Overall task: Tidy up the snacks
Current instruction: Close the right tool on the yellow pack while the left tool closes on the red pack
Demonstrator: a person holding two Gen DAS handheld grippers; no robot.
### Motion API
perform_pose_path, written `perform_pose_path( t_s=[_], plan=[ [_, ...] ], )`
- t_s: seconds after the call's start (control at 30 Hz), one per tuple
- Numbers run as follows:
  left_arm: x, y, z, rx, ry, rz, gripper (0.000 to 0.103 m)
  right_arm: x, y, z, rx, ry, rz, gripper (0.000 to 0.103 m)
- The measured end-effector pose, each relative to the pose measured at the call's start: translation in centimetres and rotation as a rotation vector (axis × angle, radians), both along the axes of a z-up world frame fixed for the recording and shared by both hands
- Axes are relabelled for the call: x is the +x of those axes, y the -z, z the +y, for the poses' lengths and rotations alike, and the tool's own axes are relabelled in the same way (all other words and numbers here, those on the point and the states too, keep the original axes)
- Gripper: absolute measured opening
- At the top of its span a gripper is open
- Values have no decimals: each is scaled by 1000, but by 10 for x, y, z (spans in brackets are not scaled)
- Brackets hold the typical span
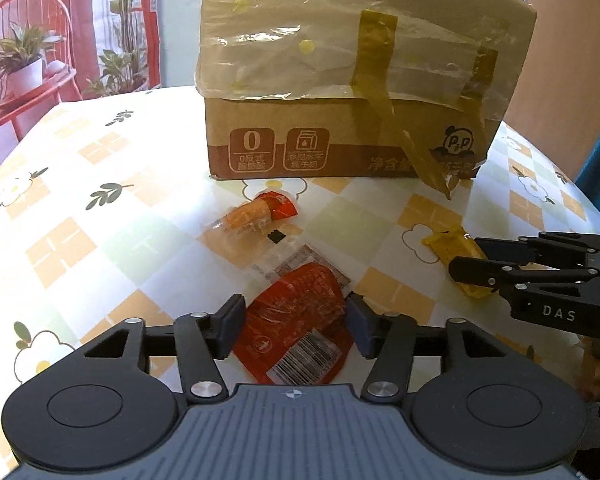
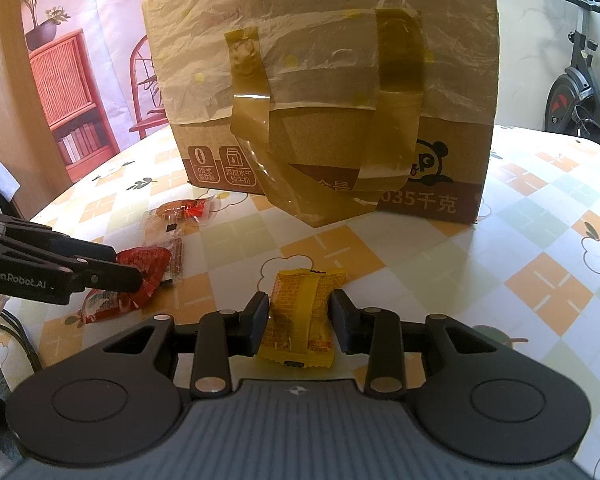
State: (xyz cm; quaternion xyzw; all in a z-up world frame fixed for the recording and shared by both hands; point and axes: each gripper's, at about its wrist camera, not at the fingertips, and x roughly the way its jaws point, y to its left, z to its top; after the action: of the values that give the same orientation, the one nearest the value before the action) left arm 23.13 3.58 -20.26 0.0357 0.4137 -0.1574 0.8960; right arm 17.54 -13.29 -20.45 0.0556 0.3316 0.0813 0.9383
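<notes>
A red snack packet (image 1: 300, 332) with a barcode lies on the table between the fingers of my left gripper (image 1: 296, 304). The pads stand at its two sides without clearly pressing it, so the gripper is open. My right gripper (image 2: 299, 300) is shut on a yellow snack packet (image 2: 300, 320), gripped by its long sides low over the tablecloth. In the left wrist view the right gripper (image 1: 468, 258) comes in from the right with the yellow packet (image 1: 448, 242). In the right wrist view the left gripper (image 2: 128, 268) comes in from the left at the red packet (image 2: 152, 264).
A taped cardboard box (image 1: 340, 140) with plastic sheeting over its top stands at the back of the checked tablecloth (image 1: 100, 220). An orange-and-red snack packet (image 1: 260, 212) and a clear wrapper (image 1: 300, 264) lie between the box and the red packet. An exercise bike (image 2: 576, 80) stands far right.
</notes>
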Motion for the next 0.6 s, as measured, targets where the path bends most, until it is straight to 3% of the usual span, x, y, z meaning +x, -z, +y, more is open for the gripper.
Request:
perform_pose_path(
  t_s=[0.17, 0.33, 0.43, 0.6],
  plan=[
    [10, 2, 6, -16, 4, 19, 74, 0, 0, 0, -1, 0, 0, 37],
    [14, 1, -2, 38, 90, -13, 74, 0, 0, 0, -2, 0, 0, 37],
    [17, 3, -4, 29, 154, 19, 74, 0, 0, 0, -1, 0, 0, 37],
    [11, 6, -5, 49, 174, 11, 74, 0, 0, 0, 1, 0, 0, 37]
  ],
)
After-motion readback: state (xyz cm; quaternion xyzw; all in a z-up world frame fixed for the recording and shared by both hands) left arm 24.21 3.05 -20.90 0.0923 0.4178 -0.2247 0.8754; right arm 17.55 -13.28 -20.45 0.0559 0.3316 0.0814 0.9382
